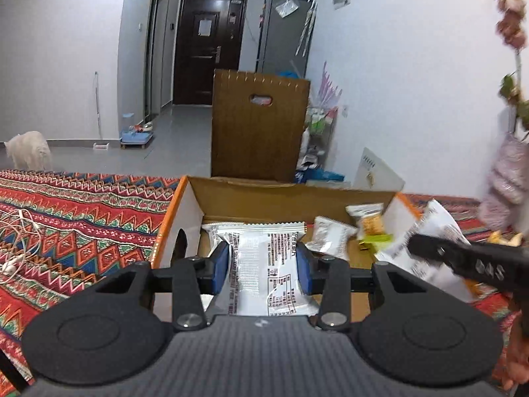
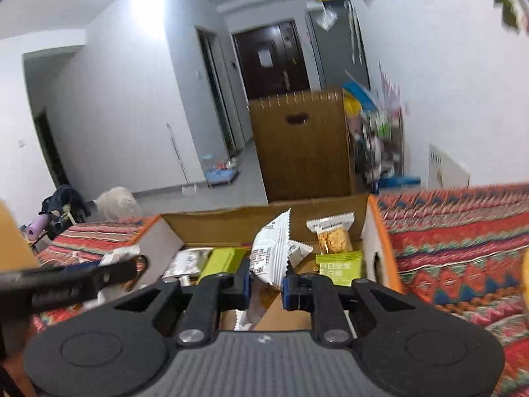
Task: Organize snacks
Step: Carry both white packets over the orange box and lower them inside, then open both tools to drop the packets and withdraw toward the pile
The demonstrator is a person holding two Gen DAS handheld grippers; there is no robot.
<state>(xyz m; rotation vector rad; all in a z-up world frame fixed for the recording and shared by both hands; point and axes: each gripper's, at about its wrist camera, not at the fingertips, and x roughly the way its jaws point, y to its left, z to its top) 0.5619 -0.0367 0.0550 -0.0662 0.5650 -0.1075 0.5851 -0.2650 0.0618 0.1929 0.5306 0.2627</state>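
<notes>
Ceiling glare overhead; fisheye-bent, motion-blurred right edges.

Open-topped box (image 1: 195, 205) crowded with snack packets (image 2: 334, 241), walls hemming entry

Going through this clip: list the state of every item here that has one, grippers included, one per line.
Left gripper: shut on a silver-white foil snack packet, held over the box.
Right gripper: shut on a white printed snack packet, tilted above the box.
Open-topped cardboard box with orange edges: open, partly filled with packets.
Green flat packet: lying in the box.
Clear-window cracker packet: leaning against the box's far wall.
Dark front door: closed.
</notes>
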